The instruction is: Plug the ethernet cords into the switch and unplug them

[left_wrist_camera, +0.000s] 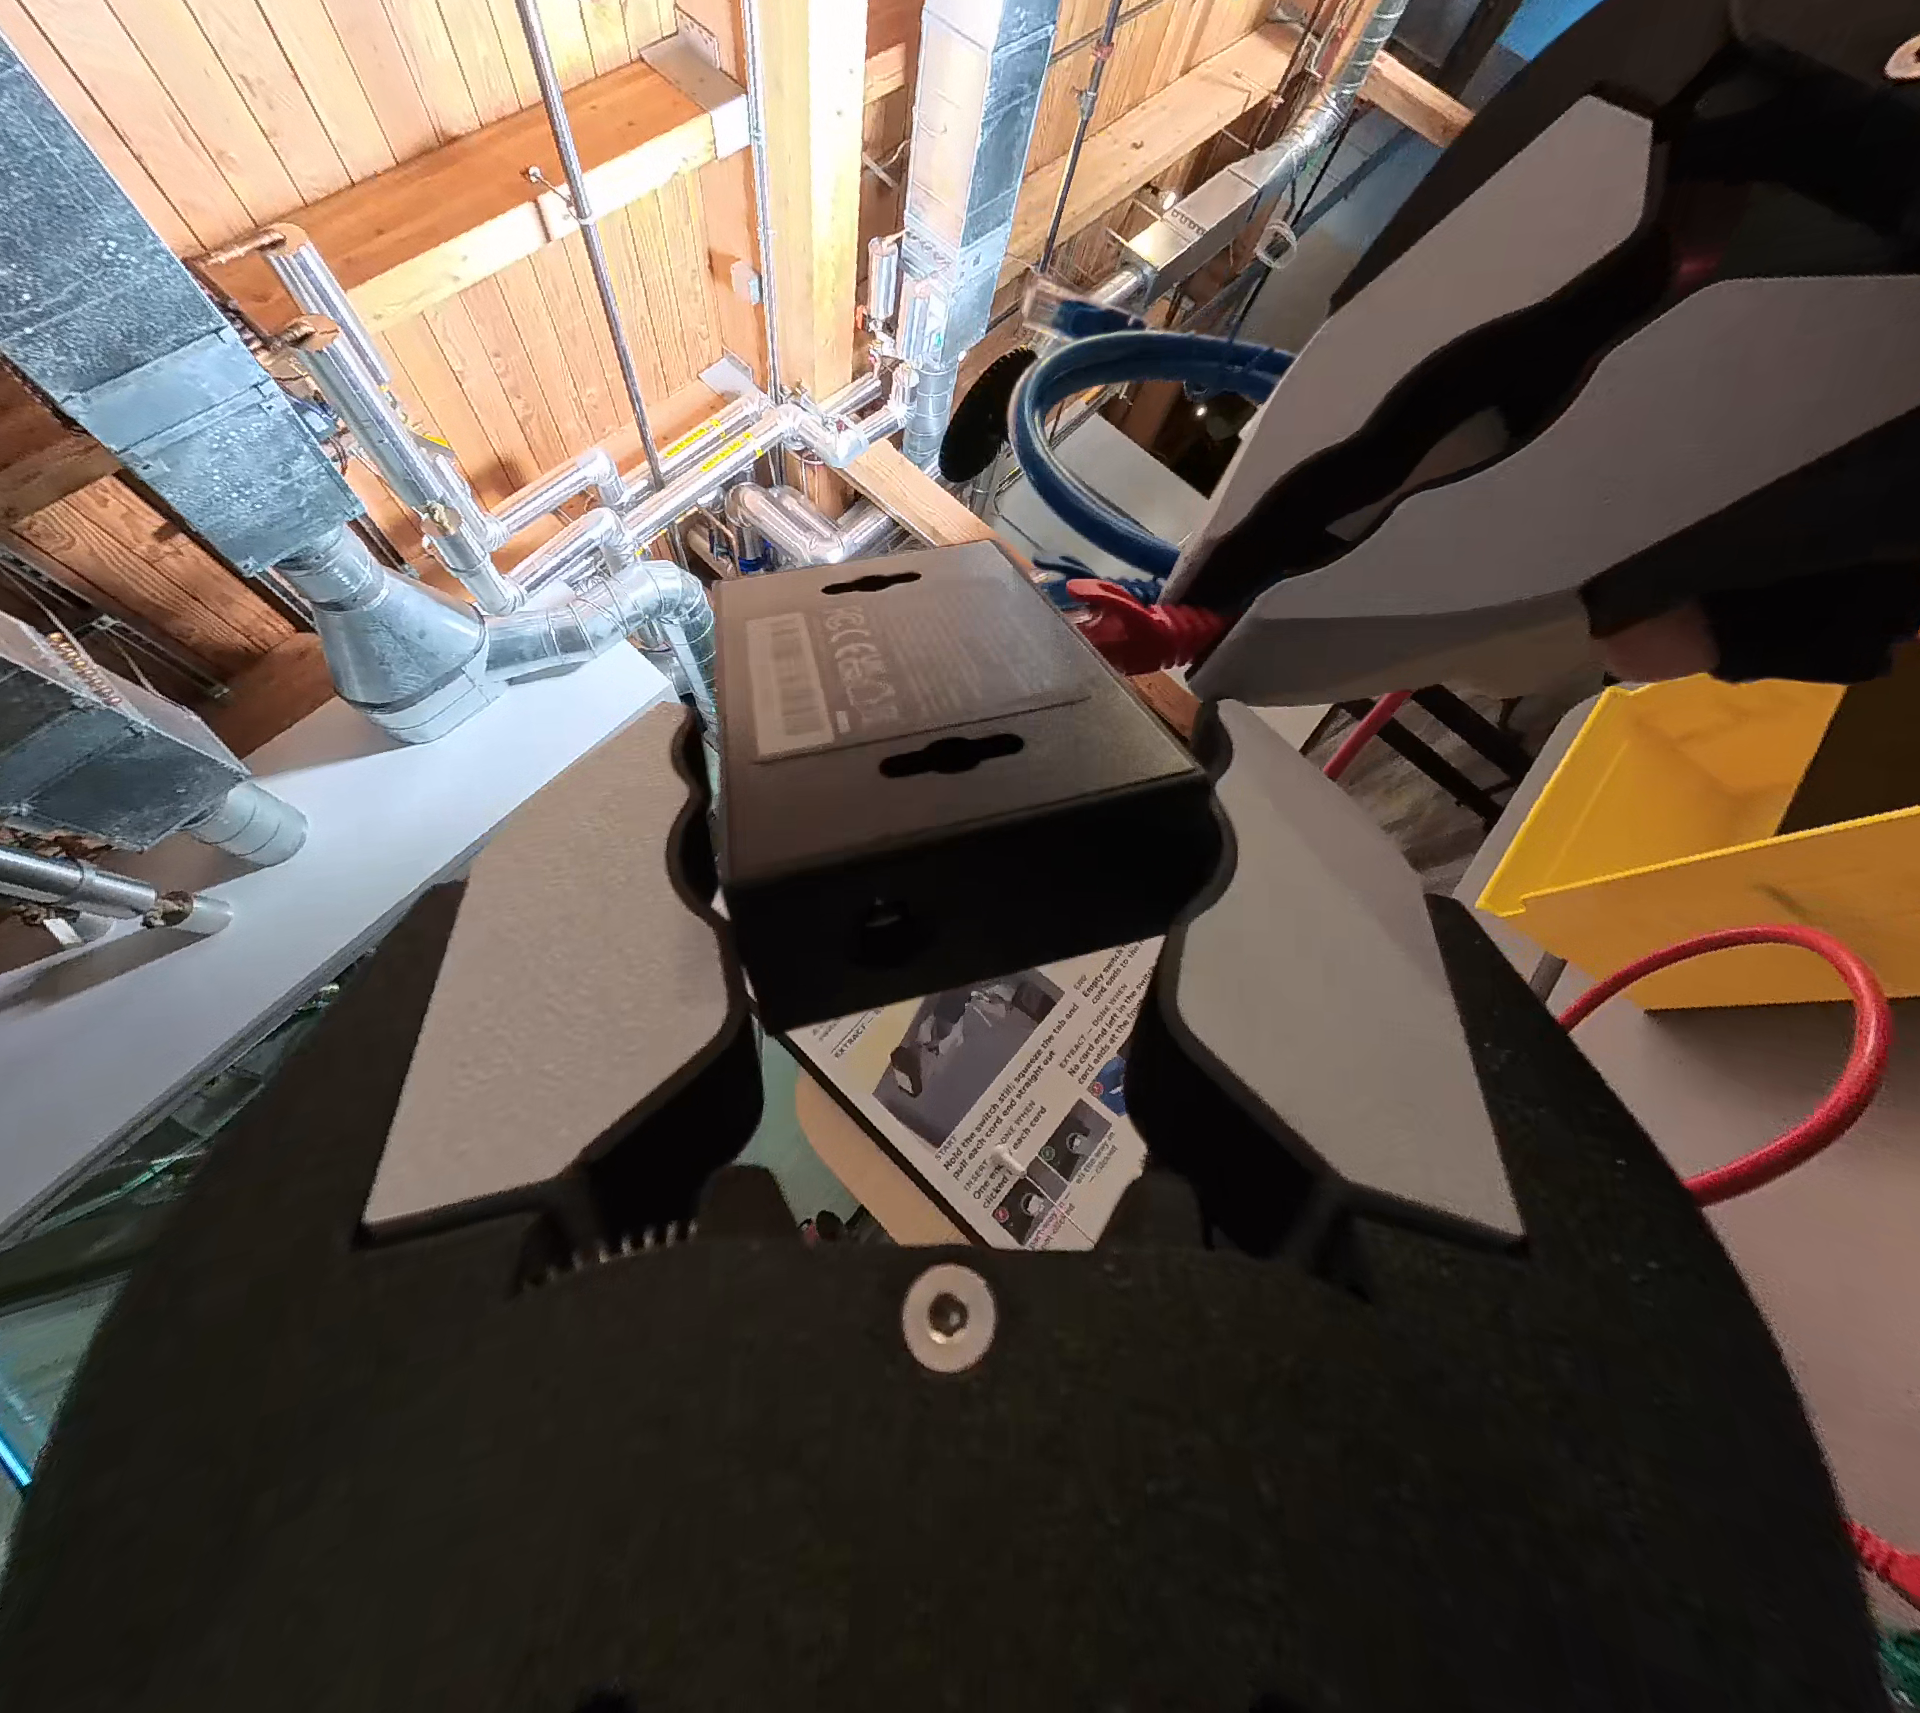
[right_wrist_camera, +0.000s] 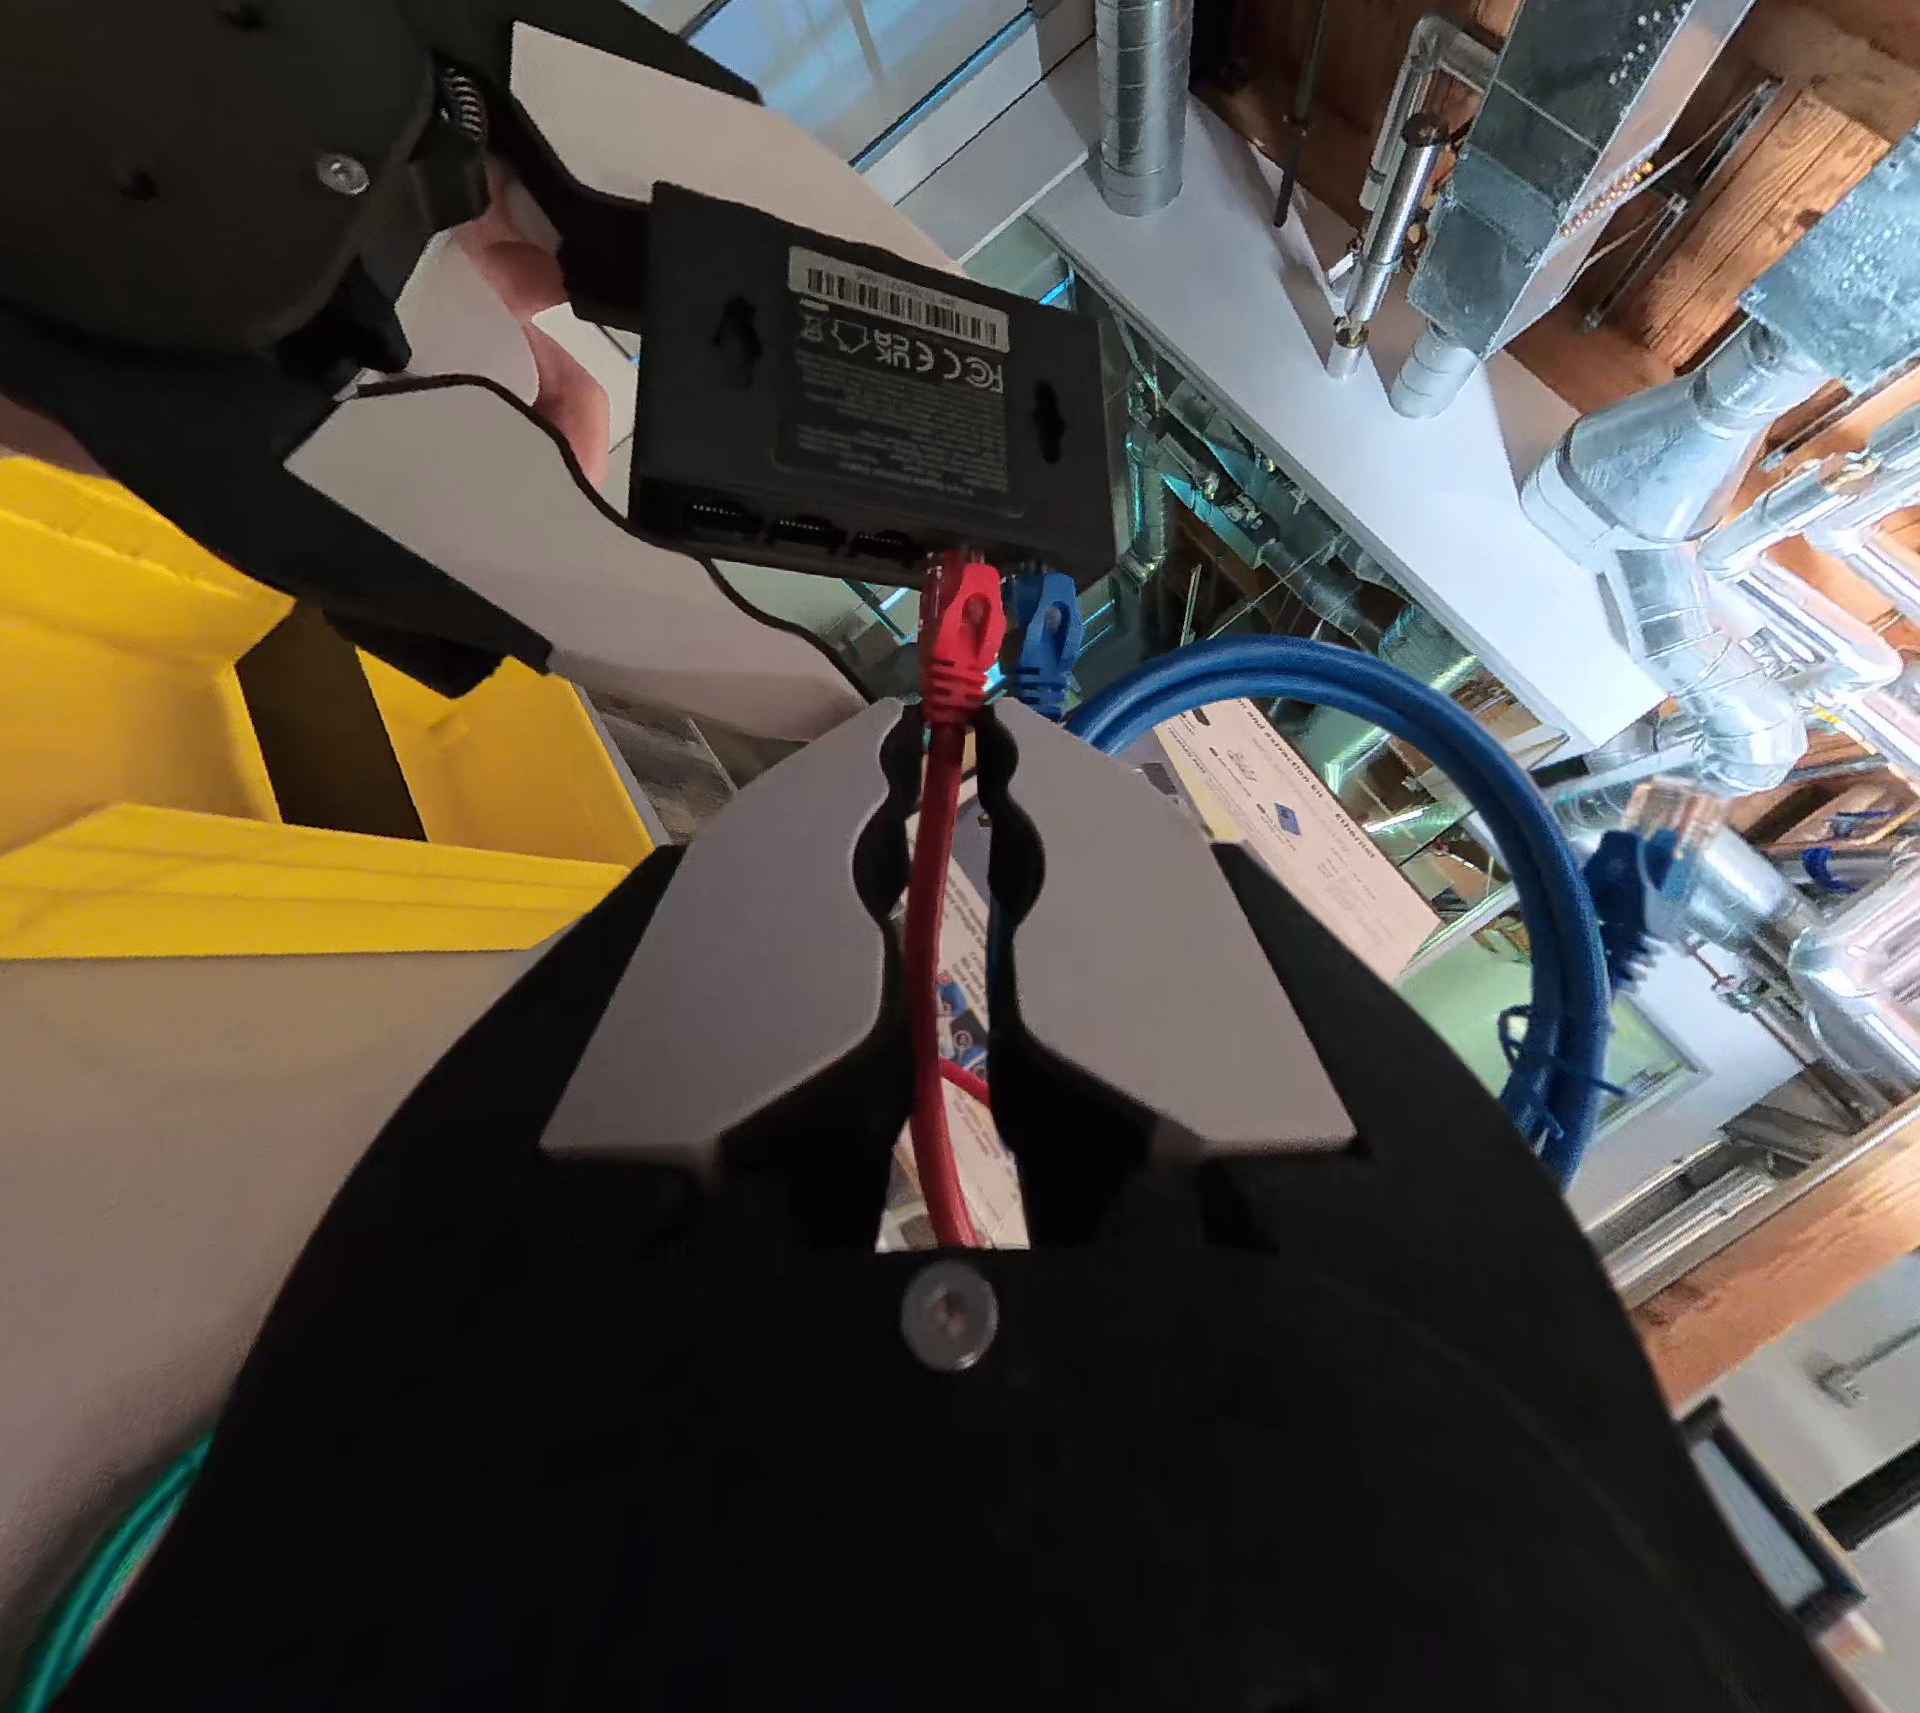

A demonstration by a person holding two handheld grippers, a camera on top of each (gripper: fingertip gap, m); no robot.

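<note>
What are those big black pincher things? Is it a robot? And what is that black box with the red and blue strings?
It is not a robot. A person holds a claw in each hand, and each claw has a camera looking along its fingers. One picture comes from the left claw, the other from the right claw.

The left claw squeezes a black box called a switch, held up in the air with its underside showing. The strings are ethernet cords. The blue cord has one end plugged into the switch, and its other end hangs loose. The right claw is shut on the red cord just behind its plug, which sits at the switch.

Below them are a yellow bin and a printed instruction sheet.
</note>
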